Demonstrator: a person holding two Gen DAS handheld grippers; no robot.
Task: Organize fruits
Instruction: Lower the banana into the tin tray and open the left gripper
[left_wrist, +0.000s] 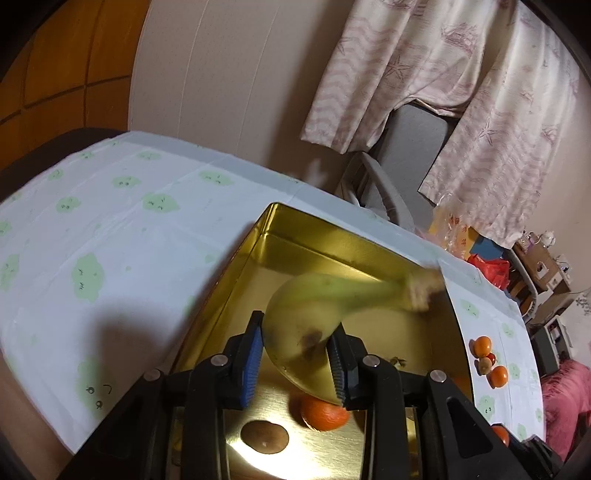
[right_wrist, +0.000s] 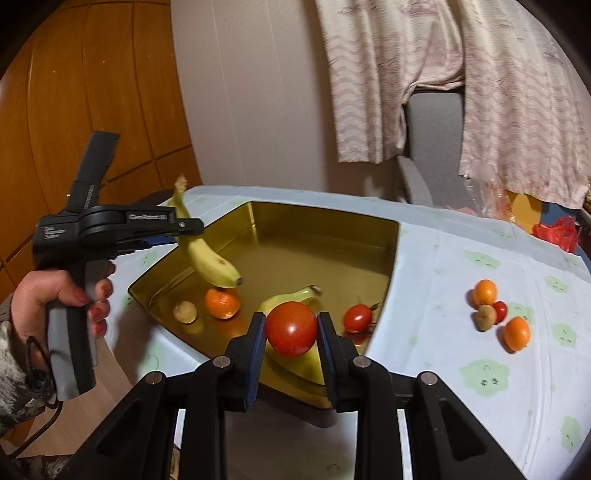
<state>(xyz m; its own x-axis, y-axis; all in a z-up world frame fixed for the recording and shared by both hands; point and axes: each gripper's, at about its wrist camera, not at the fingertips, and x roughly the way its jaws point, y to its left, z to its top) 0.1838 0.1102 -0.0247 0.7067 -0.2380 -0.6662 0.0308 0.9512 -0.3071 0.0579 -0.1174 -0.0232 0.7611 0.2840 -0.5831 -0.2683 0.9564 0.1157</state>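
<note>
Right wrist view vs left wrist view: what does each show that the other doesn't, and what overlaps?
Right wrist only: the right hand-held gripper shut on a large tomato, a second banana and a small tomato in the tin, and the person's hand on the left tool.

Left wrist only: the left hand-held gripper seen close up, clamped on its banana.

Both: gold tin, that held banana, the orange inside, loose fruits on the cloth.

Gold tin (right_wrist: 325, 236), yellow banana (right_wrist: 207, 258), red tomato (right_wrist: 291, 328), white tablecloth (right_wrist: 461, 369) with green blotches.

Warm dim light, fisheye-bent edges, motion blur
</note>
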